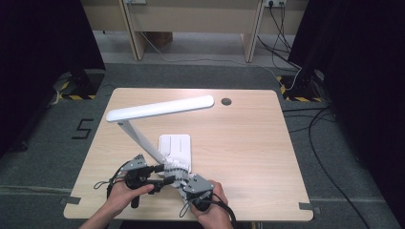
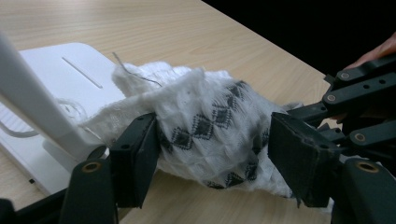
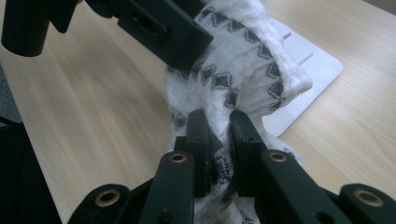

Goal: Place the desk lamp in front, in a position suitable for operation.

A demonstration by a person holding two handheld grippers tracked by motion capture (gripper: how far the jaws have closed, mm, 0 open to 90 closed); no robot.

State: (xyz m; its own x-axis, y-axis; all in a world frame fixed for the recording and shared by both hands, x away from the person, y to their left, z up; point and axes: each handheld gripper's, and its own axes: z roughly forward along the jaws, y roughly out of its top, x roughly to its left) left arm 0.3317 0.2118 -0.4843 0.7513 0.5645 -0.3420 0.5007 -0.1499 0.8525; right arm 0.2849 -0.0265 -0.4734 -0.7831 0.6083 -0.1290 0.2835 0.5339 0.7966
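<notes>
Two grippers work a white knitted cloth [image 2: 210, 126] with a dark diamond pattern at the near edge of the wooden surface [image 1: 248, 138], where a person's hands come in from below. The right gripper [image 3: 218, 135] has its jaws pinched tight on a bunched end of the cloth. The left gripper [image 2: 212, 149] stands wide apart around the fat middle of the bundle, its pads beside the fabric and seemingly not pressing it, so only one grip appears to carry the load. The cloth lies draped against the foot of a white desk lamp [image 1: 160, 109], partly over the lamp's flat base [image 2: 70, 74] and just beside its slanted arm [image 2: 32, 102]. Risk lies there: a hard pull from the right could drag loose knit or the stray thread [image 2: 135, 74] against the arm and snag it, or tug the lamp across the surface. Should the left jaws close on too thick a fold, the fabric may bulge out and slip free.
</notes>
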